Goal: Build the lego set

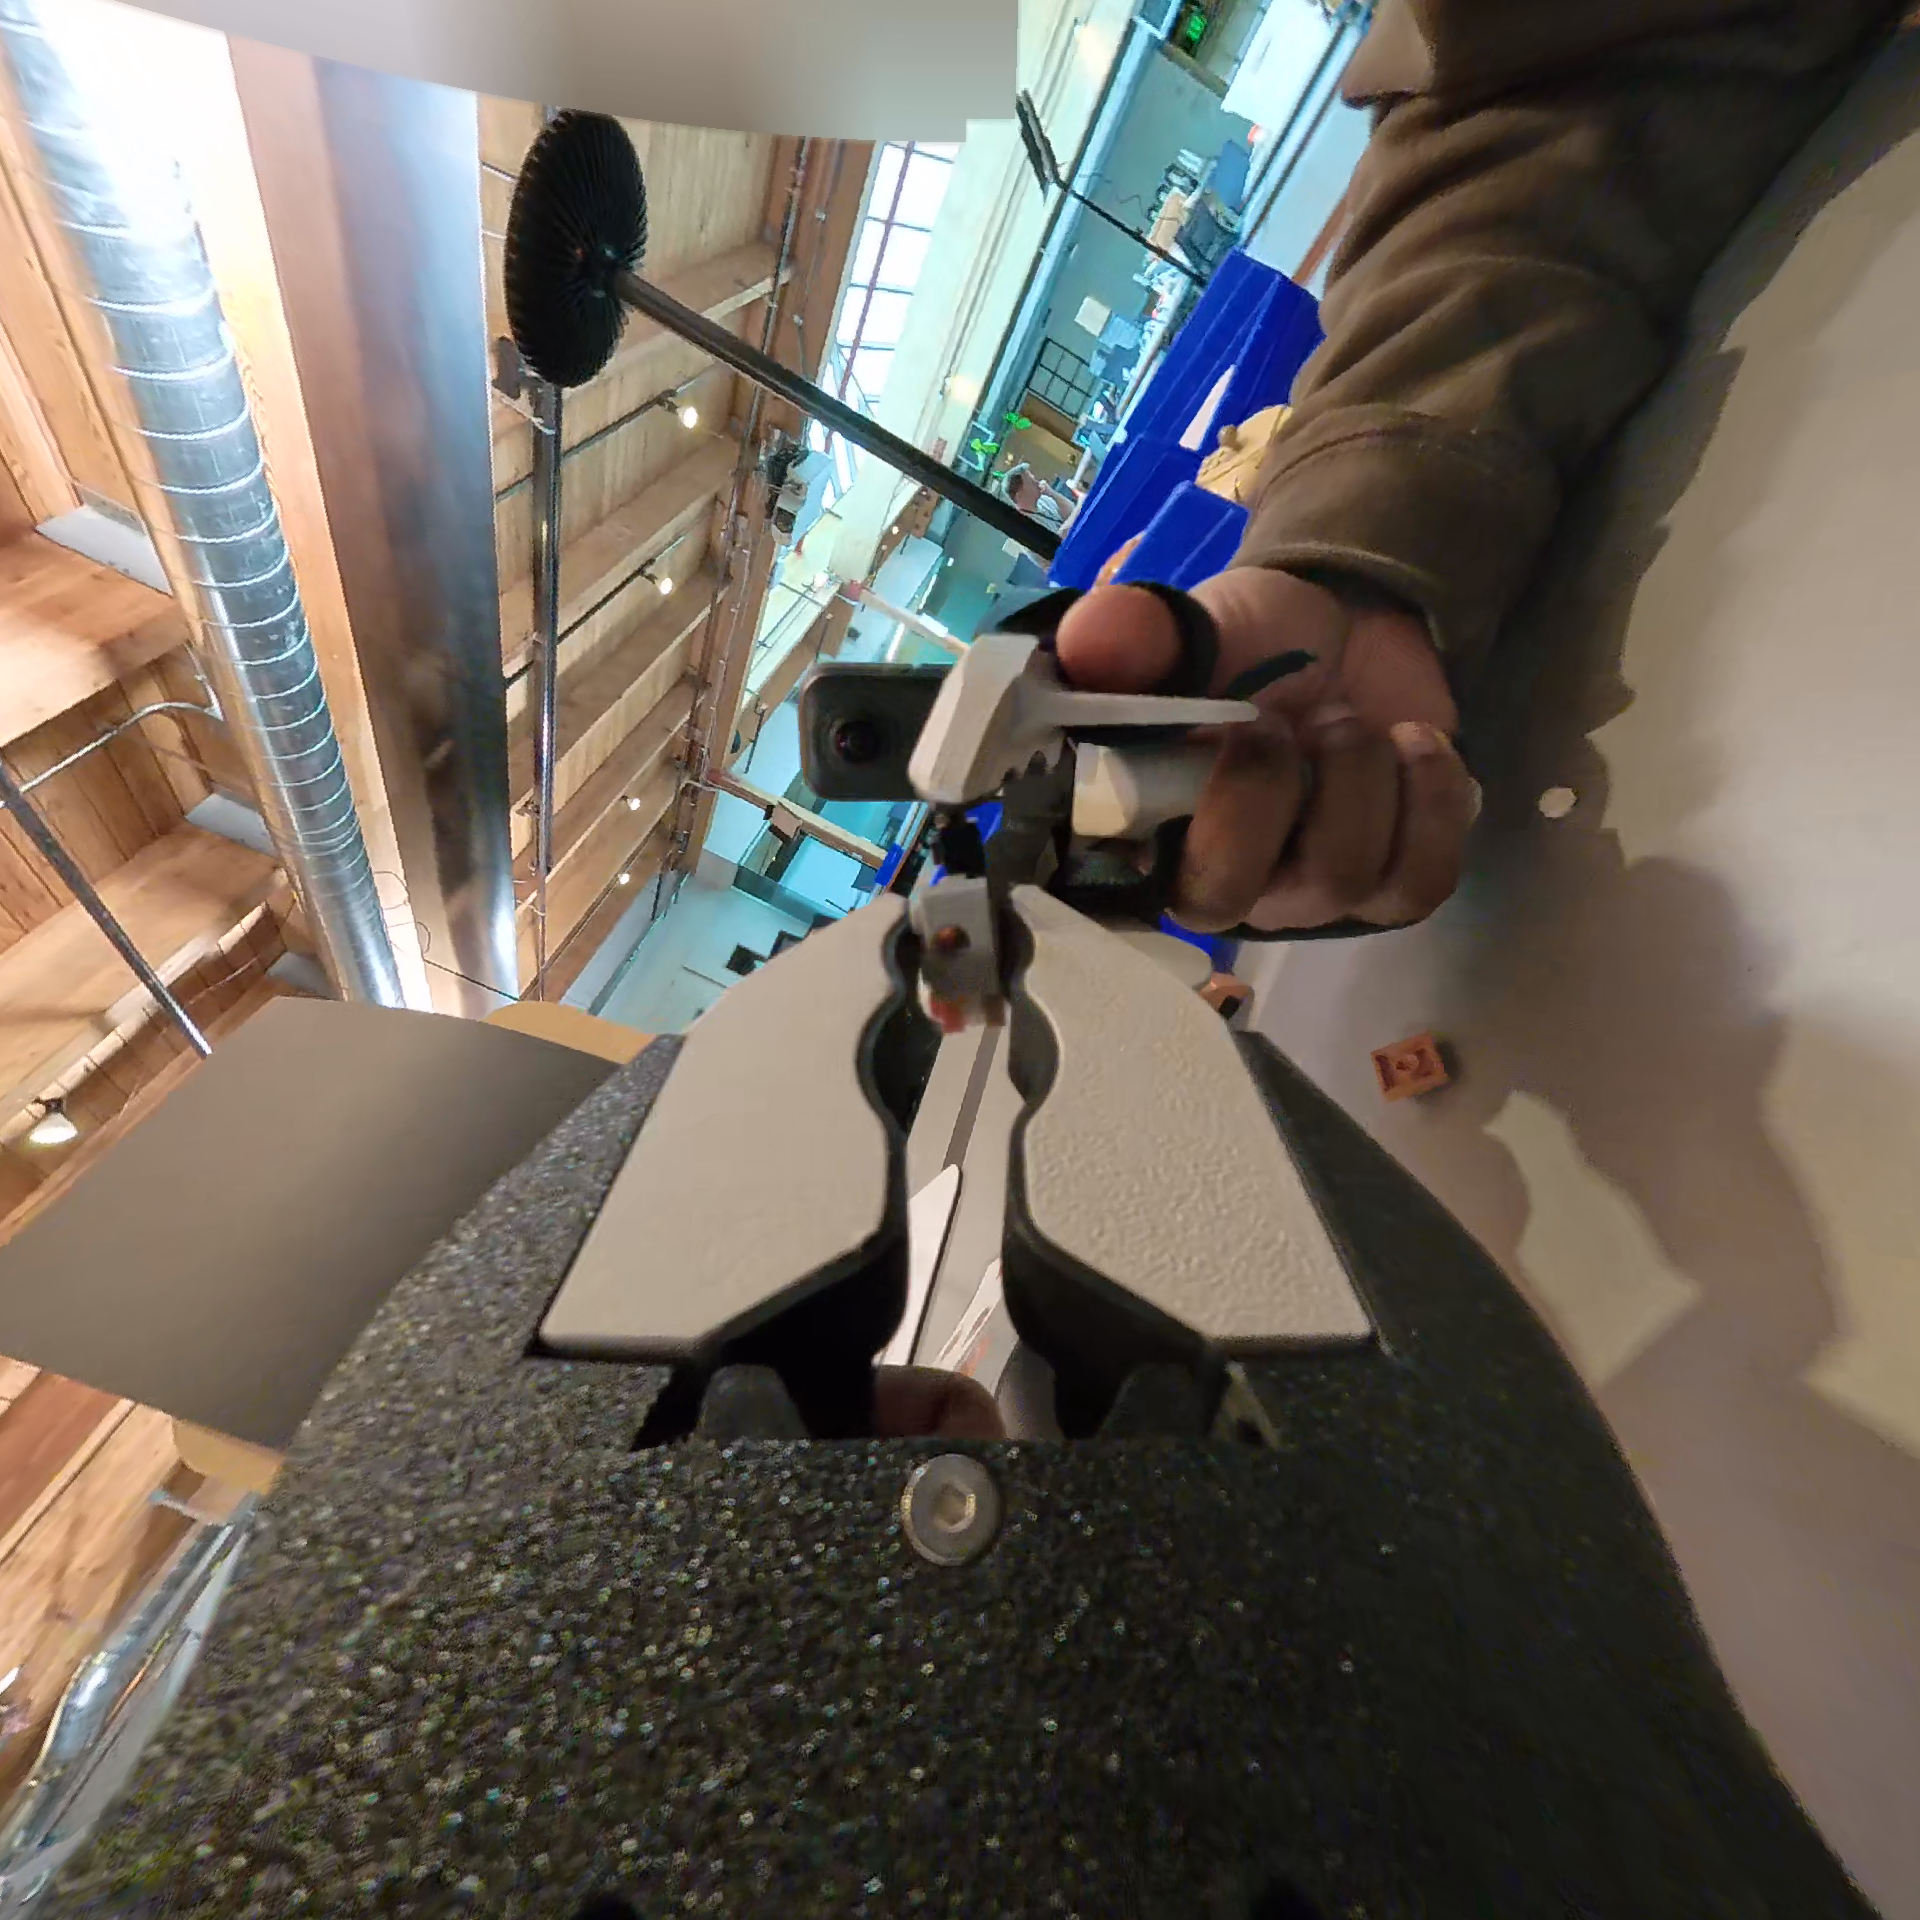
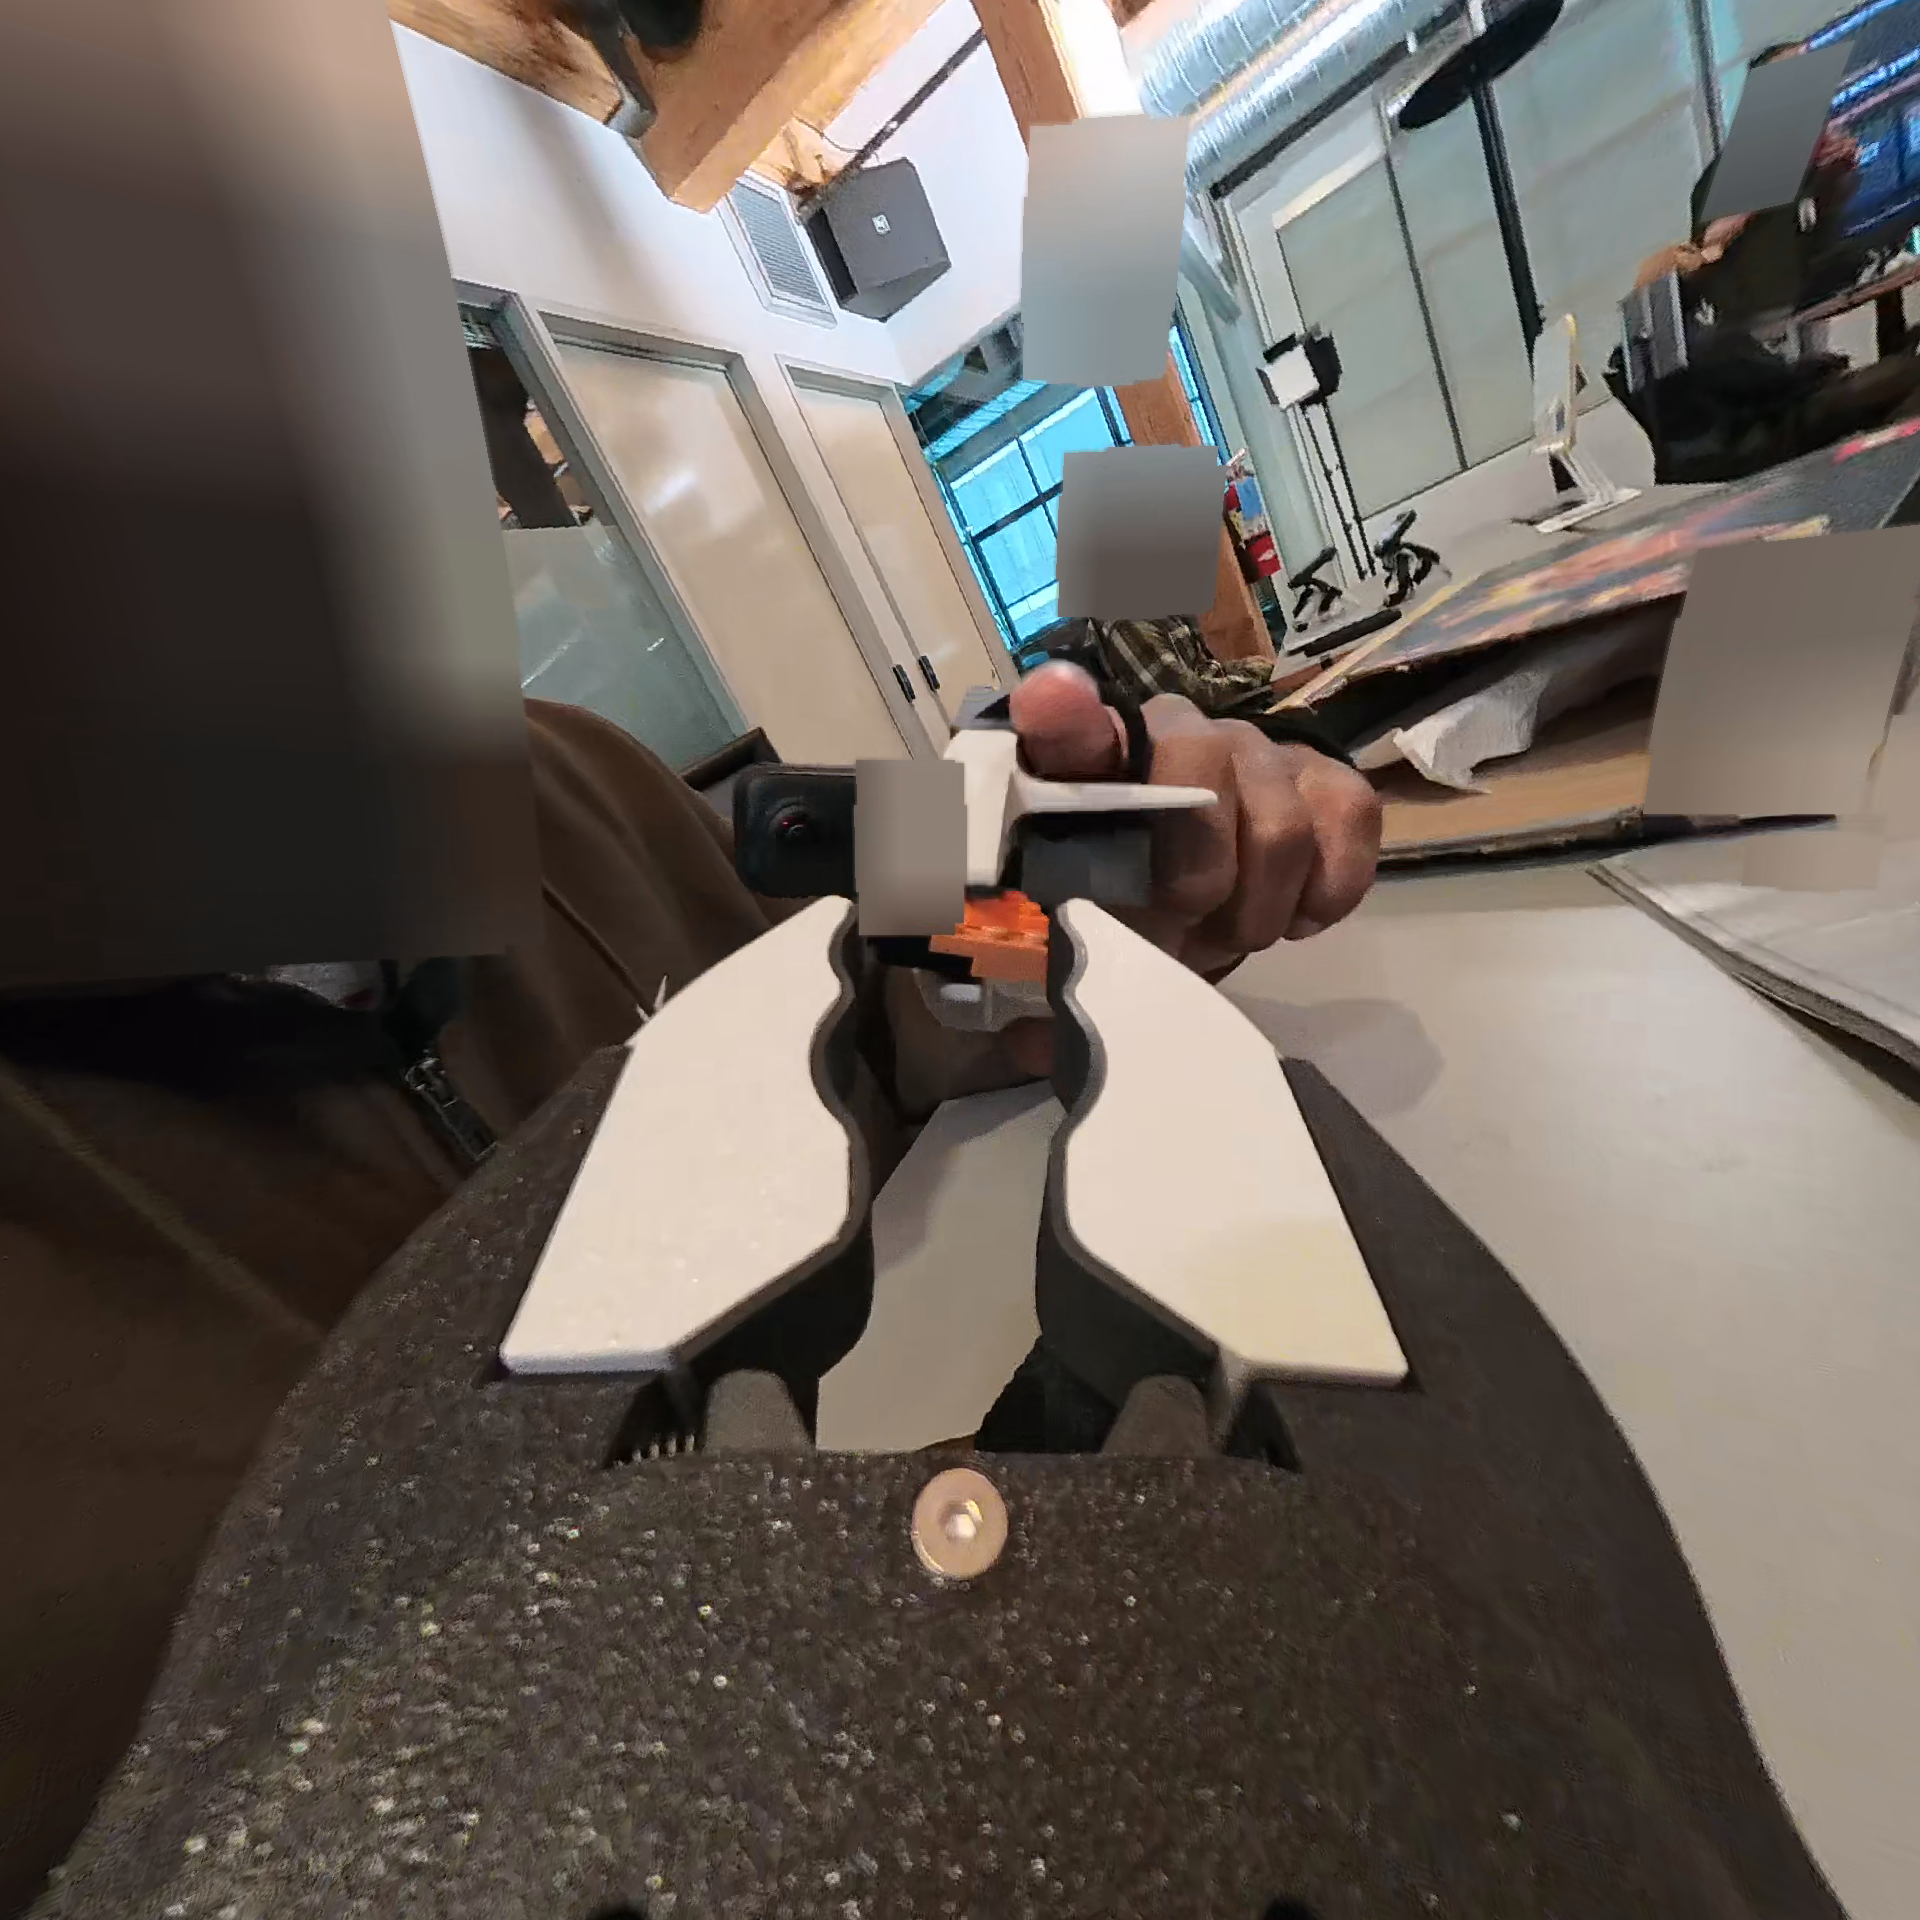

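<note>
Tongs first, close up. Left tongs (image 1: 956, 930): tips nearly together, a small grey bit (image 1: 961, 951) with a reddish dot between them; cannot tell if gripped or only sitting there. Right tongs (image 2: 956, 925): tips partway apart, set around an orange lego piece (image 2: 1003, 940). Touching the right-side finger; other side hidden by a blur patch, so cannot tell if squeezed tight.

Lego piece up in the air, not on the tabletop (image 2: 1455, 1143), right where both tongs meet. Long side lying flat, across from finger to finger in the right wrist view. Both tongs equally near it, nose to nose, turned crosswise to each other. Probably a pressing-together step; next push likely straight toward each other, and gentle, so nothing pops out.

Just behind: right hand (image 1: 1309, 758) and left hand (image 2: 1257, 821), wrapped round the handles.

Below and beyond: grey tabletop, wide and bare, good room for moving. One loose small brick (image 1: 1408, 1065) lying well apart from the tongs. Brown sleeve (image 1: 1507, 364) close on one side, so less room there.

Farther off: flat cardboard (image 2: 1507, 644) and papers (image 2: 1766, 935) near the tabletop edge, then blue bins (image 1: 1195, 416).
</note>
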`<state>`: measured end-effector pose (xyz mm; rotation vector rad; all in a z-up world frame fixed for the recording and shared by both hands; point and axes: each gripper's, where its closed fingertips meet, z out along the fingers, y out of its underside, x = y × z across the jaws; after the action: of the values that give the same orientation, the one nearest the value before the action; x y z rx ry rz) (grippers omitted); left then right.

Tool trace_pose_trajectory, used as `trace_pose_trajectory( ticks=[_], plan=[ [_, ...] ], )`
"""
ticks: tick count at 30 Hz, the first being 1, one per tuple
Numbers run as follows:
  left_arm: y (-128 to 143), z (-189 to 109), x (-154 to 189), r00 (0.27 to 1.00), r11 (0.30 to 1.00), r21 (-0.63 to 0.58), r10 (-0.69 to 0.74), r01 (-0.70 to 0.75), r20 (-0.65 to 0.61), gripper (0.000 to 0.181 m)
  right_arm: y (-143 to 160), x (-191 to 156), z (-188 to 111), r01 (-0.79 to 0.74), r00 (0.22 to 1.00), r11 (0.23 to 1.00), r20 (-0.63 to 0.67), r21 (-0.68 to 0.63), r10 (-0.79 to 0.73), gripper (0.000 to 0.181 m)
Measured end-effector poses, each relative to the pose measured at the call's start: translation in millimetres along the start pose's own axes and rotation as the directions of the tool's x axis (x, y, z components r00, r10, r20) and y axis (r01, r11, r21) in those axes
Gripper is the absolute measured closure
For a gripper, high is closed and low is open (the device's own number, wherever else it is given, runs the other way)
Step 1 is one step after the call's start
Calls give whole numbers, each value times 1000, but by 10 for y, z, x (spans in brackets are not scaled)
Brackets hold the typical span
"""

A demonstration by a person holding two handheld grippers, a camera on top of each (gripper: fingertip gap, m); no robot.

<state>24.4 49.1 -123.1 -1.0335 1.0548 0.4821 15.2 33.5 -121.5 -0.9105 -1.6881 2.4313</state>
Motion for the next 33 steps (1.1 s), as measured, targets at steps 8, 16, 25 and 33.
trace_pose_trajectory(
  ticks=[8, 16, 25, 33],
  plan=[
    [303, -2, 14, 997, 990, -121, -74, 69, -34, 168, -44, 326, -68, 20, 966, 997, -257, -75, -38, 145],
    [671, -52, -118, 980, 956, -216, -189, 199, 63, 168, -276, 657, -367, -107, 672, 930, -715, -353, -194, 119],
    [946, -183, -357, 915, 900, -221, -321, 375, 244, 168, -1028, 243, -274, 53, 538, 951, -794, -303, -283, 88],
    [986, -148, -351, 889, 880, -198, -376, 431, 263, 168, -1076, 121, -291, 73, 519, 945, -798, -317, -308, 89]
  ],
)
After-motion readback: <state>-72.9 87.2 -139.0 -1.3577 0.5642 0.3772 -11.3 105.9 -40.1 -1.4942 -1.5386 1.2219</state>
